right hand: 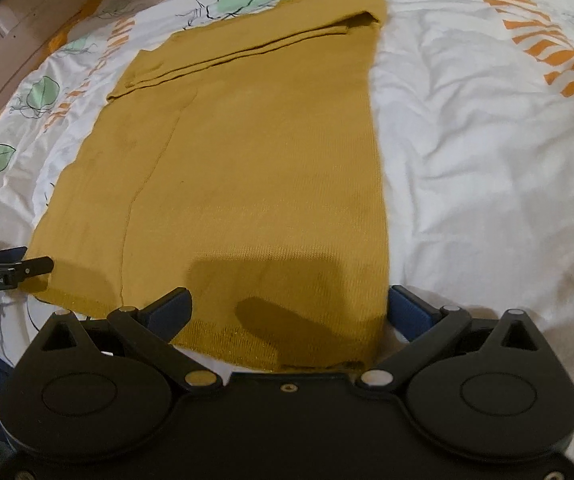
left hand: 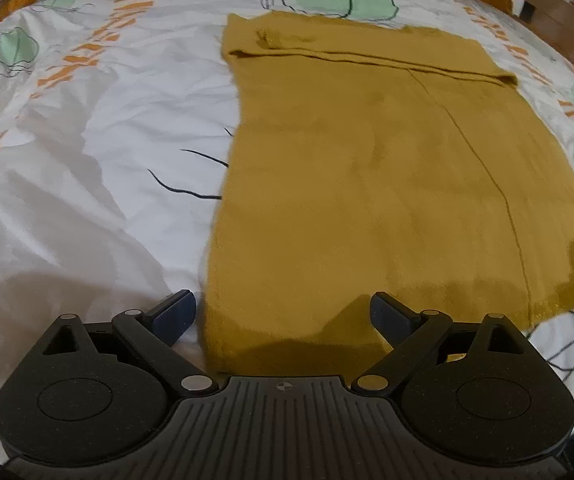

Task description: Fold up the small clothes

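Note:
A mustard-yellow knitted garment (left hand: 367, 176) lies flat on the bed, folded lengthwise into a long rectangle, with a folded band across its far end. It also shows in the right wrist view (right hand: 247, 168). My left gripper (left hand: 283, 312) is open and empty, hovering over the garment's near left corner. My right gripper (right hand: 289, 308) is open and empty, straddling the garment's near right corner. The left gripper's fingers (right hand: 15, 268) show at the left edge of the right wrist view, at the hem.
The bed sheet (left hand: 87, 140) is white with green leaf and orange prints, and wrinkled. It also shows in the right wrist view (right hand: 487, 160). A wooden bed frame (left hand: 547, 4) runs along the far edge.

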Demonstrator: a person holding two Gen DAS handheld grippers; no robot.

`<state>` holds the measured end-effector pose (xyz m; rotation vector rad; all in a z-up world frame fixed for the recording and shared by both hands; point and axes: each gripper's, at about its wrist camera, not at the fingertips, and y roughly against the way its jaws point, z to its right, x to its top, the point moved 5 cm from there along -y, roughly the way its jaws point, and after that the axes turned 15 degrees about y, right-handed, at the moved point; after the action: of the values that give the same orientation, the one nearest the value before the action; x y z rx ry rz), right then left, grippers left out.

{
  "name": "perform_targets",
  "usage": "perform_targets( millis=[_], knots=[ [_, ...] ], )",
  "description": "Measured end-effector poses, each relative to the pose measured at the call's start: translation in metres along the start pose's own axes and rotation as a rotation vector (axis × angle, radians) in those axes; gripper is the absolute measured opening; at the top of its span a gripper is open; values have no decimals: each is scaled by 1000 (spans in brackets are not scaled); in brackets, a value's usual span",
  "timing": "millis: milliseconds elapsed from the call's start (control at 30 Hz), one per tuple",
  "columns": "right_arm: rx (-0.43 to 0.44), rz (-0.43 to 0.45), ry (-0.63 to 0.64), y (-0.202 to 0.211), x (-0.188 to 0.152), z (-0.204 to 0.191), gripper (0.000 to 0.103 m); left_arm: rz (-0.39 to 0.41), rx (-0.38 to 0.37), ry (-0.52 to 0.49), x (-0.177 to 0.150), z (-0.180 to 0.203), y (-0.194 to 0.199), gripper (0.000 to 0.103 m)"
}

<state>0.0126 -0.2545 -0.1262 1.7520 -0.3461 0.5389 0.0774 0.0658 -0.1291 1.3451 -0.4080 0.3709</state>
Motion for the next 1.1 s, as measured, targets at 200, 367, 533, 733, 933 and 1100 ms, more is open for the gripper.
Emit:
perform_targets(
  millis=[200, 367, 533, 733, 933, 1100],
  knots=[
    [10, 10, -23, 0, 1, 1, 103, -29, -32, -10, -5, -1, 4, 88],
    [22, 15, -41, 0, -1, 2, 103, -39, -39, -16, -7, -2, 8, 80],
    [30, 20, -50, 1, -1, 3, 103, -34, -43, 4, -5, -6, 10, 70],
    [43, 13, -54, 0, 0, 4, 103, -38, -55, 31, -2, -11, 11, 58],
    [55, 18, -63, 2, 0, 6, 103, -46, -83, 46, 1, -15, 15, 55],
    [57, 17, -65, 3, 0, 5, 100, -39, -94, 69, 2, -20, 20, 50]
  ],
)
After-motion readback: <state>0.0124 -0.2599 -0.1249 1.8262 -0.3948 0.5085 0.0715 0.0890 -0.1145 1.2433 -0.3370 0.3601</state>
